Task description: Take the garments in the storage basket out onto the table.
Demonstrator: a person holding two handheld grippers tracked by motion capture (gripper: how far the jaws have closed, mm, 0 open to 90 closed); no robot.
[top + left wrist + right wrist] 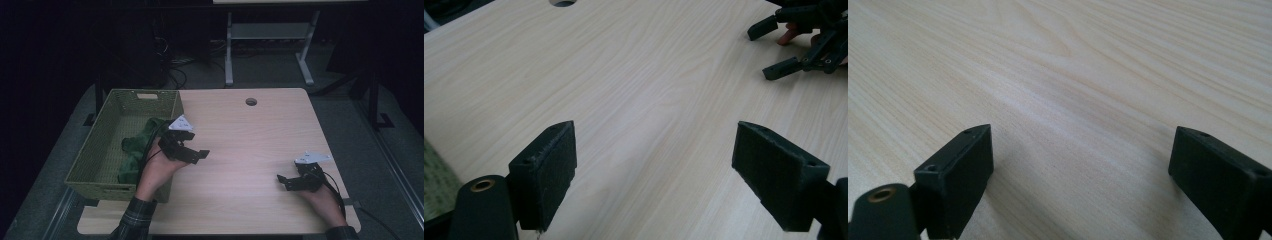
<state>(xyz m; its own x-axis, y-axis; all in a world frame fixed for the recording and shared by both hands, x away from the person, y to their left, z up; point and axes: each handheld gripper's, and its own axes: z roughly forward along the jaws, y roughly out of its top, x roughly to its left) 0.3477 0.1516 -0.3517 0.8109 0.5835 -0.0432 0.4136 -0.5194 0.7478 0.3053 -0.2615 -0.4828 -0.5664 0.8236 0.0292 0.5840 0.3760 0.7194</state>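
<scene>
Both claws spread wide, holding nothing. My left claw (199,153) hovers just beside the basket (95,155); green cloth (136,149) lies inside it. Right claw (284,180) low over bare counter (250,145).

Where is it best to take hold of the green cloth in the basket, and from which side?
Probably the raised fold at the far end of the cloth, taken from above: the basket walls close off the sides and the cloth lies crumpled low inside. The left gripper, open, is nearest.
</scene>
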